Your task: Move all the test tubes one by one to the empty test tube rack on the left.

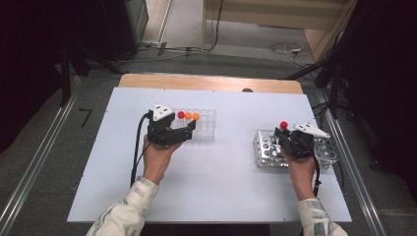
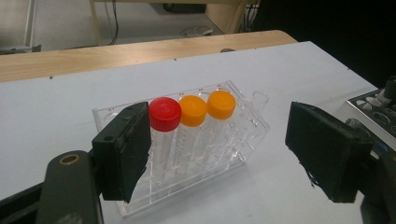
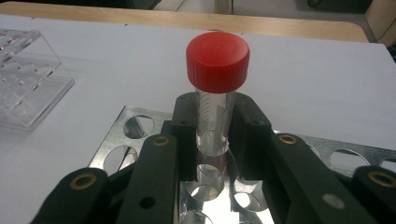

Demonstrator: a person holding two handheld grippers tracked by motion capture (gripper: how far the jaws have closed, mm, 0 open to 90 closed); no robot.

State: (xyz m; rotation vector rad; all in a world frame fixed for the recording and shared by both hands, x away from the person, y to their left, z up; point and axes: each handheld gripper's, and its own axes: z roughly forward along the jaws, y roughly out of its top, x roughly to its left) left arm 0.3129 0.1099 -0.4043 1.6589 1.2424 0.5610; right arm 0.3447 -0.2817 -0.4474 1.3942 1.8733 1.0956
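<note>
While right hand-held gripper (image 3: 212, 140) clamps red-capped tube (image 3: 215, 93) standing in metal rack (image 3: 126, 135), tilted lift risks jamming tube in hole or dragging rack across table (image 1: 221, 172). Grip sits low under cap; slip possible. Left hand-held gripper (image 2: 219, 158) wide, empty, just before clear rack (image 2: 243, 140). High view places clear rack well left of metal rack; left gripper view alone resolves red cap (image 2: 165, 113), two orange caps (image 2: 208, 107).

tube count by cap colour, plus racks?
Red-capped tubes: 2, one in the clear acrylic rack at, one at gripped by the right gripper over the metal rack
Orange-capped tubes: 2, both in the clear rack
Racks: 2
Total: 4 tubes, 2 racks
</note>
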